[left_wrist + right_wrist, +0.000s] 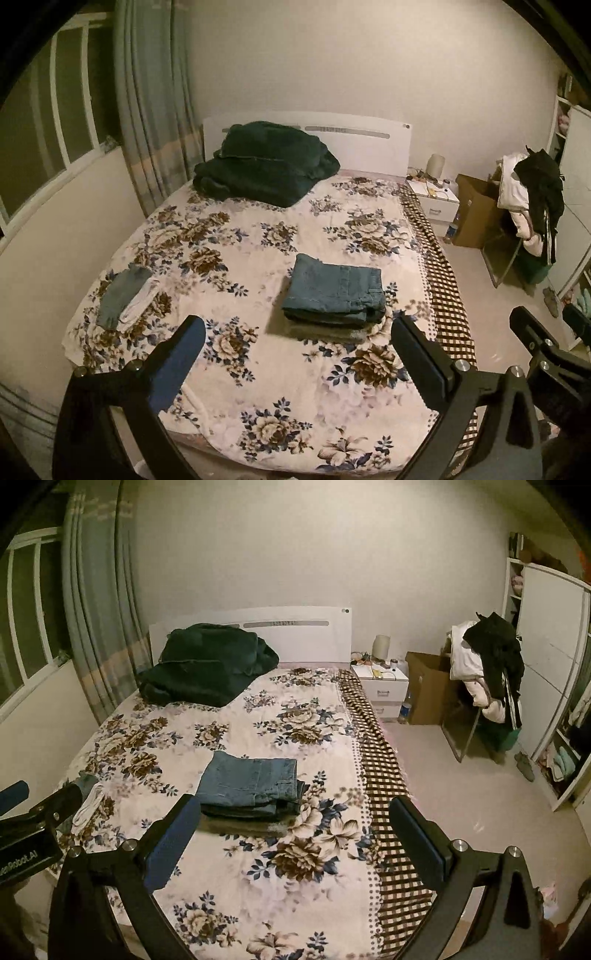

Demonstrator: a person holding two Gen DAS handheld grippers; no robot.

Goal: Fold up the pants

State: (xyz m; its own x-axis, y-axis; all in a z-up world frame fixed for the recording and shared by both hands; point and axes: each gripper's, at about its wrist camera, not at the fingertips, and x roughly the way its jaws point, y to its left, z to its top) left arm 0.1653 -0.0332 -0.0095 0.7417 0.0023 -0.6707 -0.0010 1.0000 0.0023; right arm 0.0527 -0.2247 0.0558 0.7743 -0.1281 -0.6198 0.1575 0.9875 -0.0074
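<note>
A pair of blue jeans (334,291) lies folded into a neat rectangle on the floral bedspread (280,369), on top of another folded grey-green garment. It also shows in the right wrist view (251,784). My left gripper (297,332) is open and empty, held above the bed's near part, short of the jeans. My right gripper (295,812) is open and empty, also back from the jeans. A finger of the right gripper shows at the right edge of the left wrist view (532,332).
A dark green blanket (262,162) is heaped at the headboard. Small folded grey and white clothes (125,295) lie at the bed's left edge. A checkered sheet (439,273) hangs down the right side. A nightstand (380,686), cardboard box (428,690), clothes-laden chair (487,672) and wardrobe (546,657) stand to the right.
</note>
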